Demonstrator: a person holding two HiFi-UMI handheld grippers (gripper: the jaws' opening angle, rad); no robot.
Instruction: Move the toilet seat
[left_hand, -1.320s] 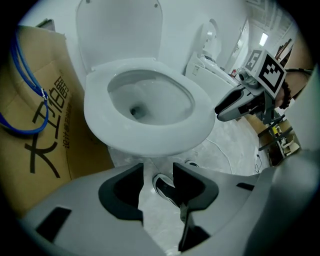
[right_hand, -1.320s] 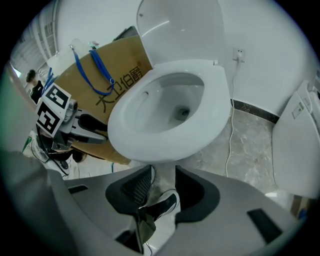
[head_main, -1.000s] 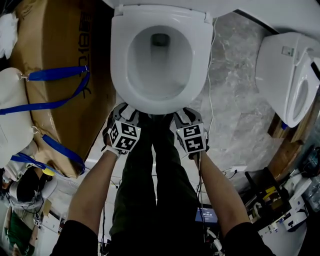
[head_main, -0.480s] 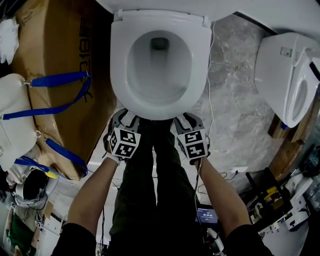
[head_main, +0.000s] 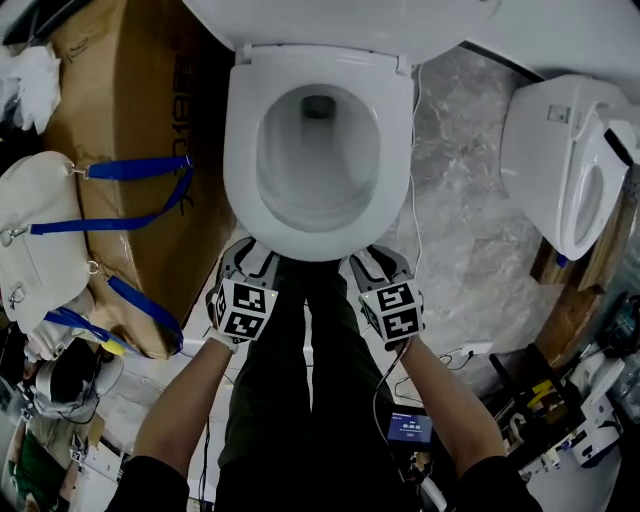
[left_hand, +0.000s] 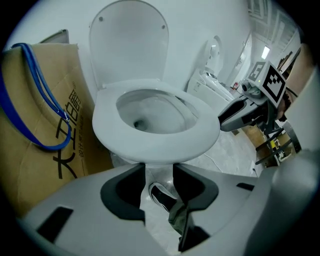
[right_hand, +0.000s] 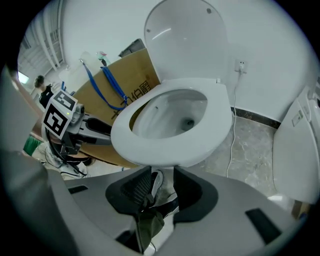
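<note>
Seat (head_main: 243, 160) lies flat on the bowl (head_main: 318, 150), lid (left_hand: 129, 40) upright behind. The bowl shows just its drain. Left gripper (head_main: 245, 262) and right gripper (head_main: 375, 262) sit at the seat's front edge, jaws partly apart, only the person's shoe and trouser leg showing in the gaps. Box (head_main: 130, 90) beside the bowl's left edge.

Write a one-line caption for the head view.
Left hand-held gripper and right hand-held gripper, both open, poised at the front edge of the lowered toilet seat.
</note>
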